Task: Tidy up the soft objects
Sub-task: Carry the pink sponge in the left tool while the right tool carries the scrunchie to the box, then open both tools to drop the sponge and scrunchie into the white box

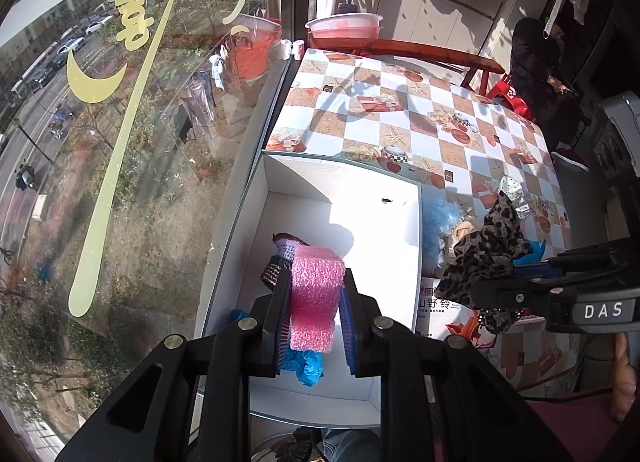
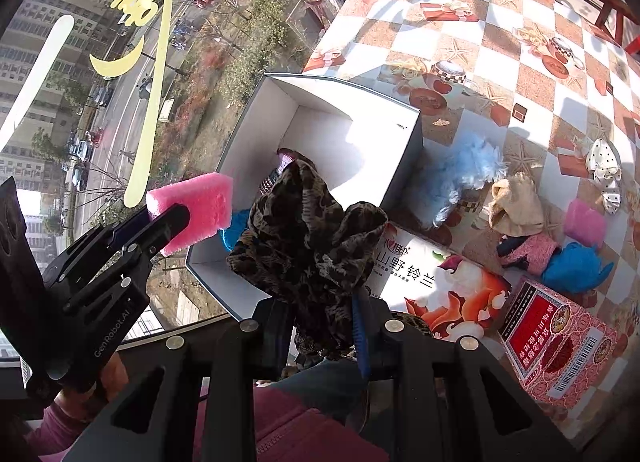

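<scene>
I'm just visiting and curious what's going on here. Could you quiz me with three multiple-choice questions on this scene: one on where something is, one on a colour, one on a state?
1. Where is the pink foam block?
A. on the tablecloth
B. between the left tool's fingers, over the white box
C. on the window sill

2. What colour is the fluffy item beside the box?
A. light blue
B. green
C. black

3. What is the right tool doing?
A. open, empty
B. resting in the box
C. shut on the leopard-print cloth

Answers: B, the foam sits clamped above the box; A, its fur is pale blue; C, the cloth bunches from between its fingers.
</scene>
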`<state>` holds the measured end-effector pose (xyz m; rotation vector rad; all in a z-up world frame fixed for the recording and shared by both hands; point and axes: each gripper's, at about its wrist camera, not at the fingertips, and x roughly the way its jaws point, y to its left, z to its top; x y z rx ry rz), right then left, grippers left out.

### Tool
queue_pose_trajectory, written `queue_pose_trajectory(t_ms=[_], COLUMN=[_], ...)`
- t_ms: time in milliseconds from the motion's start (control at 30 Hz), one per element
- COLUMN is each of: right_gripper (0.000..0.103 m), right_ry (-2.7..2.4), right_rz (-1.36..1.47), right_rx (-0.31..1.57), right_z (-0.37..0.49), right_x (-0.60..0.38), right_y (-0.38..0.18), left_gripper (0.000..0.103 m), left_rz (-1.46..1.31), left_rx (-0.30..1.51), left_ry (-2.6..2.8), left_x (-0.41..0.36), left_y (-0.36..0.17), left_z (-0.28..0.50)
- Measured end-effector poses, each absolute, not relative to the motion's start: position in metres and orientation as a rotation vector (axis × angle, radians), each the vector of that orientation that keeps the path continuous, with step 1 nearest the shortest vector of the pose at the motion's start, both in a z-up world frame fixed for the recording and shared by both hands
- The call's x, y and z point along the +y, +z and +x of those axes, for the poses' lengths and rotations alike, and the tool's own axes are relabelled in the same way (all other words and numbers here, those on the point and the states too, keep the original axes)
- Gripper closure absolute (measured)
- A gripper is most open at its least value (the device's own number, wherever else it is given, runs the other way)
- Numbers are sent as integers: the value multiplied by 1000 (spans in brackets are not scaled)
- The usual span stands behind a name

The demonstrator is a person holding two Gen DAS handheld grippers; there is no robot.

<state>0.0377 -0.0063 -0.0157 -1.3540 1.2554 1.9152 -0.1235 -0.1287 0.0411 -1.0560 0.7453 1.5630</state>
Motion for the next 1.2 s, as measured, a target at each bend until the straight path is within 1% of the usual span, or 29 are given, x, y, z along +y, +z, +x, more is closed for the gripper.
queue_pose_trajectory(t_ms=[267,567,867,900,933,967,1000,1033,1067,1100,1133,1200], right_gripper=[76,76,76,76,73,66,61,45,29,23,19,19], right_ry=[1905,1931,1938,1940,1943,1946,1950,1960,1967,1968,1965,1943], right_rz=[-1368,-1433,-1492,-1497,-1500,-1500,-1499,-1491,-1478,-1469,-1464,-1467], right_rx=[1274,1197,1128,1123,1121,1115,1112,1111,1104,1093,1087,1109], right_z=[23,-16,-43,-45,-46,-47,-47,-47,-47,-46,-45,-41], right_x=[12,27,32,32,32,32,32,32,32,33,34,37], right_y=[-25,-32,-42,-42,-41,-40,-39,-38,-35,-32,-29,-28], left_gripper=[79,79,77,70,52,43,26,20,20,18,11,0], left_rz=[-1100,-1164,-1206,-1204,-1206,-1209,-1211,-1211,-1210,-1213,-1218,-1228], left_rx=[816,854,853,859,861,857,850,835,819,805,789,758], left_ry=[1560,1540,1516,1514,1515,1516,1520,1531,1538,1542,1546,1558], left_x=[-114,-106,-115,-115,-116,-117,-118,-120,-121,-121,-120,-121], left_y=[17,-10,-20,-21,-21,-20,-20,-18,-16,-15,-15,-12], left_z=[-132,-134,-136,-135,-135,-135,-135,-137,-137,-138,-139,-141])
